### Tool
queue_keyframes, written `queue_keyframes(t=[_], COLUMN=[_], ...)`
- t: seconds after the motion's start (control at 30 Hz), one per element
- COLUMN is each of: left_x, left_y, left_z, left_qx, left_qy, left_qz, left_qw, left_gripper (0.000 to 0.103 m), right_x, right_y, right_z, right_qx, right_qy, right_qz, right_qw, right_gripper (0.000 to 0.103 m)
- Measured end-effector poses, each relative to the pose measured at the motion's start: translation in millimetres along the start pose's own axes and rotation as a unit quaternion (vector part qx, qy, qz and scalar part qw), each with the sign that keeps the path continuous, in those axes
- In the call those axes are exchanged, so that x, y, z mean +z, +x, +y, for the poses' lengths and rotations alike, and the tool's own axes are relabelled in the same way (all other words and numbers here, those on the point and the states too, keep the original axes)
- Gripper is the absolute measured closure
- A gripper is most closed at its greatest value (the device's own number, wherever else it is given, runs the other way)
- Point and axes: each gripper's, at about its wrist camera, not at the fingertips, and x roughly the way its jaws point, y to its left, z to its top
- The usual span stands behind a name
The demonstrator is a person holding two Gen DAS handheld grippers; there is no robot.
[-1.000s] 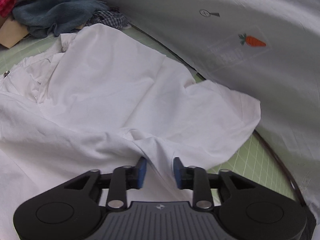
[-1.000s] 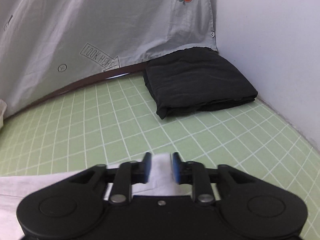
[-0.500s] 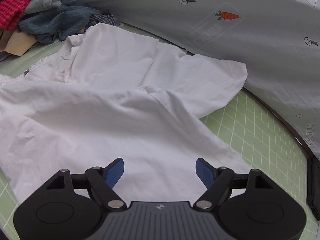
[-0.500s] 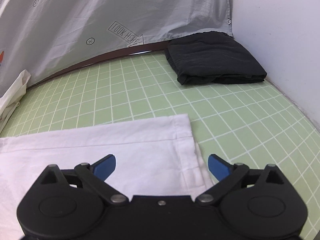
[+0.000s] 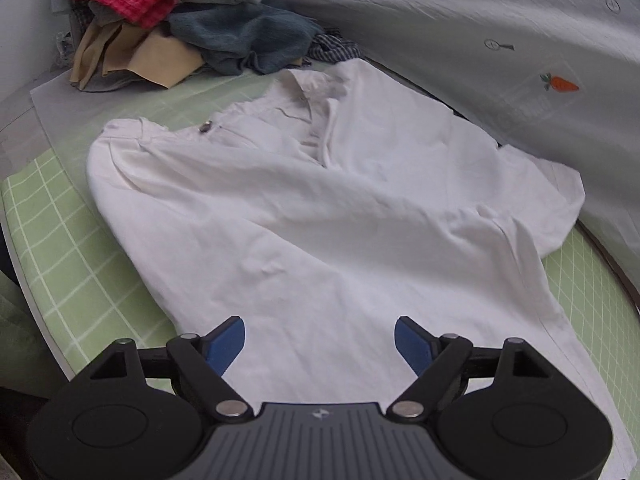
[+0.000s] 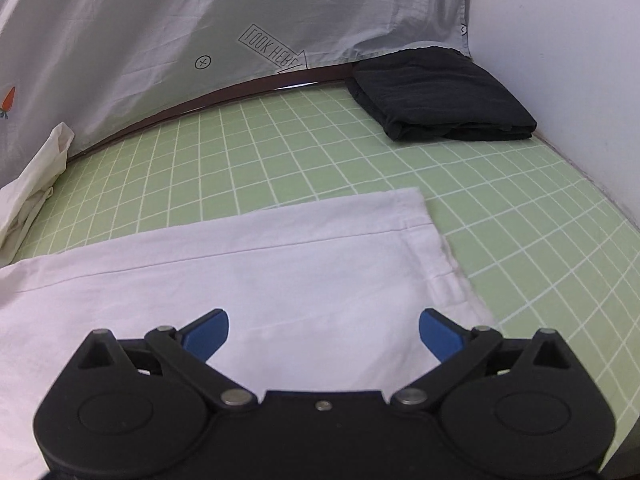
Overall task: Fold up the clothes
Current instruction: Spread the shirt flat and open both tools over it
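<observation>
On the green grid mat (image 5: 60,240), a white collared shirt (image 5: 320,208) is lying flat, its long axis running from the collar near the unfolded clothes pile (image 5: 192,32) to the hem. The left claw (image 5: 319,338) is hovering over mid-body, the right claw (image 6: 323,332) over the hem corner, nearest the folded black garment (image 6: 436,96). Both are tilting downward, spread wide, gripping nothing.

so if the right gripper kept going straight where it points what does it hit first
Most likely the white shirt lying flat on the green grid mat; the right gripper is open and tilted down over its hem end. Depth is hard to judge.
</observation>
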Motion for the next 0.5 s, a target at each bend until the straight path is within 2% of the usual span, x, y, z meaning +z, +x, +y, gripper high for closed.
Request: queue_keyframes(t=[0.17,0.27,0.33,0.37,0.43,0.5], left_x=[43.2,70.0,89.4,99.6,120.6,140.9], left_y=[16.5,34.0,45.8,52.5,69.2,87.2], left_z=[32.0,47.4,54.7,57.7,62.7,65.7], left_qx=[-0.008,-0.017,-0.033,-0.042,-0.06,-0.076], left_qy=[-0.006,-0.012,-0.009,-0.008,-0.018,-0.03], left_qz=[-0.015,-0.009,-0.008,-0.007,-0.002,0.005], left_qw=[0.9998,0.9997,0.9994,0.999,0.998,0.9966], left_gripper=[0.021,0.025,0.047,0.053,0.077,0.079], right_x=[-5.6,-5.2,-5.2,-5.1,-4.6,-4.0], right_y=[-5.6,-3.6,1.1,4.5,12.2,20.0], right_z=[49.1,79.5,100.1,110.9,132.8,155.7], right_qx=[-0.005,-0.009,-0.009,-0.008,-0.006,-0.006], right_qy=[-0.003,0.005,0.014,0.018,0.016,0.002], right_qz=[-0.002,-0.005,-0.006,-0.005,-0.003,0.0], right_qw=[1.0,1.0,1.0,1.0,1.0,1.0], right_gripper=[0.0,0.0,0.0,0.0,0.0,0.0])
